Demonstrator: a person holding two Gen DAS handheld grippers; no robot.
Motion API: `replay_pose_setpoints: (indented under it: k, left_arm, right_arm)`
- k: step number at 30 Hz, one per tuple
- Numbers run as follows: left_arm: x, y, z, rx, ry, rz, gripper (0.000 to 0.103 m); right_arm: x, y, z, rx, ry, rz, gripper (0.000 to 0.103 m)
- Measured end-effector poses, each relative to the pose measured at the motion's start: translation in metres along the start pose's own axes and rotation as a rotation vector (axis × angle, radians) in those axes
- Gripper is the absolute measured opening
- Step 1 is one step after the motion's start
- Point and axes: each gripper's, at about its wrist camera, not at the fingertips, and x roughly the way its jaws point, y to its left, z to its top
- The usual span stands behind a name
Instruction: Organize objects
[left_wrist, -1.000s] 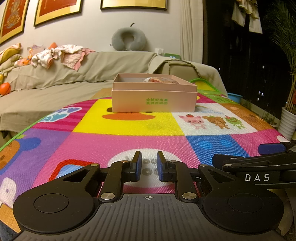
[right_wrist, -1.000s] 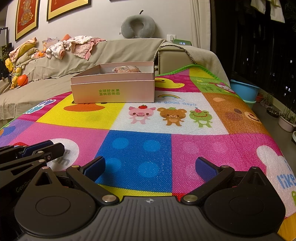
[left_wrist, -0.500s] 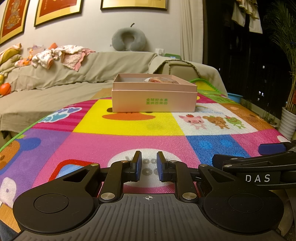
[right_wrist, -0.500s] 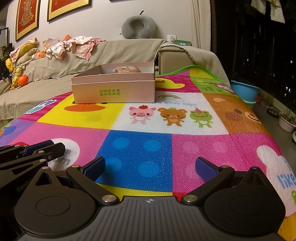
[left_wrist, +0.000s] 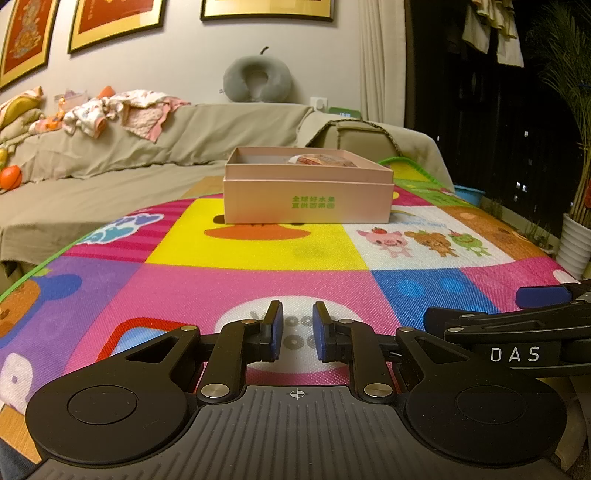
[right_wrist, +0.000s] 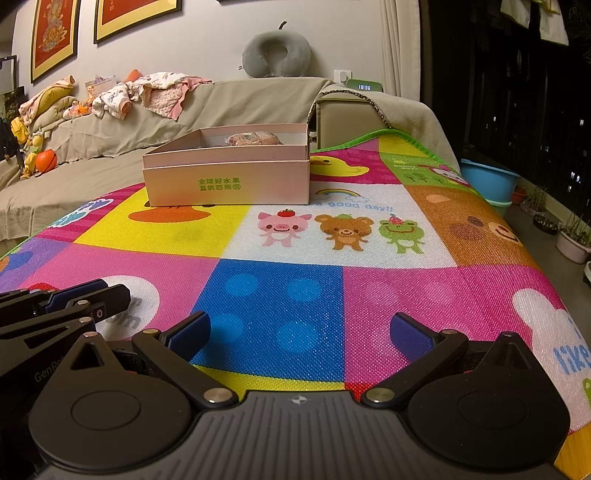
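Note:
A pink cardboard box (left_wrist: 306, 199) with green lettering stands open at the far side of the colourful play mat (left_wrist: 258, 280). A reddish wrapped packet (left_wrist: 321, 160) lies inside it. My left gripper (left_wrist: 297, 325) hovers low over the mat's near edge, its blue pads a small gap apart with nothing between them. In the right wrist view the same box (right_wrist: 229, 184) and packet (right_wrist: 255, 139) sit at the far left. My right gripper (right_wrist: 300, 325) stands wide open over a blue square, empty. The two grippers are side by side, well short of the box.
A covered sofa (left_wrist: 110, 177) behind the mat carries crumpled clothes (left_wrist: 122, 114), a grey neck pillow (left_wrist: 258, 79) and an orange ball (left_wrist: 10, 176). A blue basin (right_wrist: 487, 181) and plant pots (right_wrist: 572, 245) stand on the floor at the right.

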Motion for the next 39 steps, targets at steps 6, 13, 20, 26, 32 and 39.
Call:
replay_pose_setpoints:
  k: [6,13,20,26,32,39]
  left_arm:
    - [0.0,-0.0003,0.0001,-0.003,0.0,-0.001,0.019]
    - [-0.0004,-0.0004,0.0002,-0.005,-0.001,-0.002,0.019]
    - [-0.0002,-0.0004,0.0001,-0.006,-0.001,-0.003,0.019]
    - [0.0,-0.0003,0.0005,-0.006,-0.001,-0.004,0.019]
    - [-0.0002,-0.0001,0.0005,-0.007,0.0,-0.005,0.019]
    - [0.001,0.0016,0.0032,-0.022,0.01,-0.022,0.019]
  right_arm:
    - [0.0002,-0.0001,-0.0001,0.0,0.001,0.001,0.103]
    - [0.0006,0.002,0.0019,0.003,0.011,0.001,0.103]
    - [0.0021,0.0012,0.0029,0.008,0.017,0.001,0.103]
    - [0.0022,0.0015,0.0029,0.008,0.017,0.001,0.103]
    - [0.0021,0.0016,0.0029,0.008,0.017,0.001,0.103]
    - [0.0031,0.0008,0.0037,0.01,0.025,0.001,0.103]
